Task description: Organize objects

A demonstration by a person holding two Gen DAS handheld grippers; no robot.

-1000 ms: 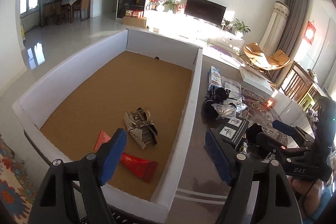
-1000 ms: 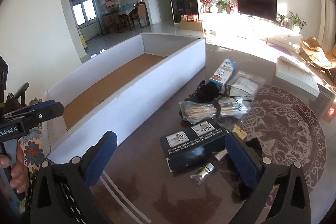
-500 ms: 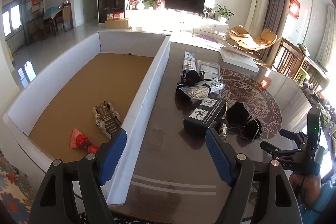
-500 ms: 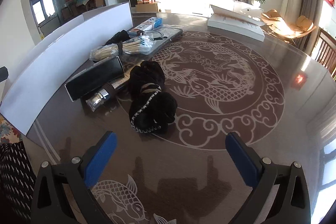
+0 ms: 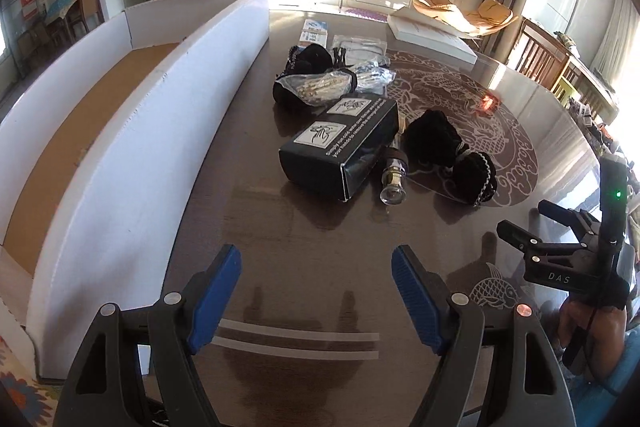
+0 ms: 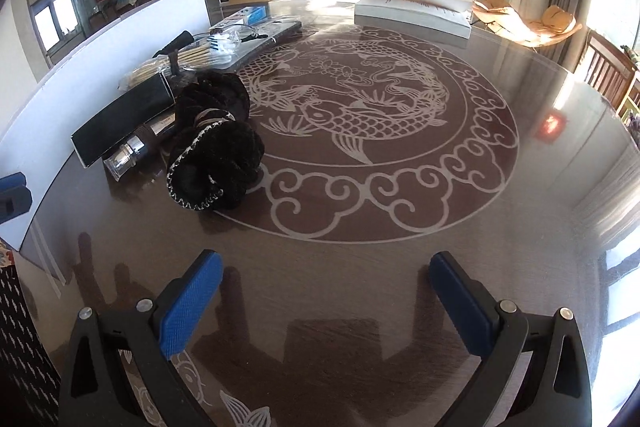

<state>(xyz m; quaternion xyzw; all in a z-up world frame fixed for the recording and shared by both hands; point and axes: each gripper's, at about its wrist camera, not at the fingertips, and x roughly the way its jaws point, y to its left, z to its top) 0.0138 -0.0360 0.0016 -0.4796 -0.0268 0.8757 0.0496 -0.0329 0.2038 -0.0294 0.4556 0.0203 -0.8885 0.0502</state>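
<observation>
A long white box [image 5: 132, 131] with a brown floor stands on the left of the dark table. Loose objects lie to its right: a black carton [image 5: 340, 143], a small glass bottle [image 5: 394, 179], a black fabric bundle with chain trim [image 5: 452, 155], a bag of wooden sticks [image 5: 320, 87]. My left gripper [image 5: 316, 291] is open and empty, low over the table in front of the carton. My right gripper [image 6: 324, 295] is open and empty, nearer than the black bundle [image 6: 216, 147]; it also shows in the left wrist view [image 5: 560, 247].
A blue-and-white packet [image 5: 314, 31] and clear plastic bags [image 5: 360, 47] lie farther back. A flat white box [image 6: 412, 11] sits at the table's far side. The table [image 6: 360, 227] bears a carp pattern. Chairs stand at the right.
My left gripper has swung right, from over the box's inside to over the table in front of the carton. My right gripper has turned right and moved down toward the table.
</observation>
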